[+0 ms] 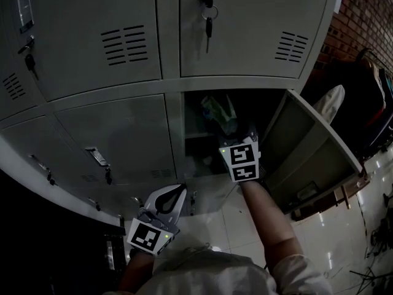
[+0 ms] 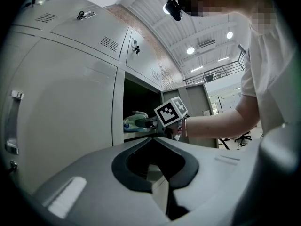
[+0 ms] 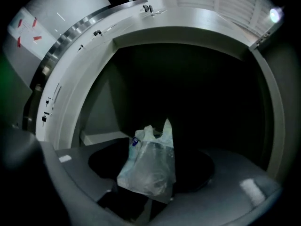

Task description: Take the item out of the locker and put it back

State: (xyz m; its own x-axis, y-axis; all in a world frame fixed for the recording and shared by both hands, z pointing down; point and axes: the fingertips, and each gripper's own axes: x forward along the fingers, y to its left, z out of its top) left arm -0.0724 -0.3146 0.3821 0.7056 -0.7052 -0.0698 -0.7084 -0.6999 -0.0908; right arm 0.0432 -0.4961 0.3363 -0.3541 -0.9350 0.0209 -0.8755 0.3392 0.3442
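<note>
One risk, we judge: the bag (image 3: 148, 166) pinched by our right gripper (image 1: 236, 137) fingers could snag the locker (image 1: 174, 134) lip at center frame; left gripper (image 1: 178, 194) fingers sit closed, empty.

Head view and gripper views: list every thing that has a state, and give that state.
Grey metal locker door: swung open.
Translucent plastic bag: clamped in the right gripper, at the open compartment.
Right gripper: shut on the bag.
Left gripper: shut, empty.
Upper grey locker door: closed, key in its lock.
</note>
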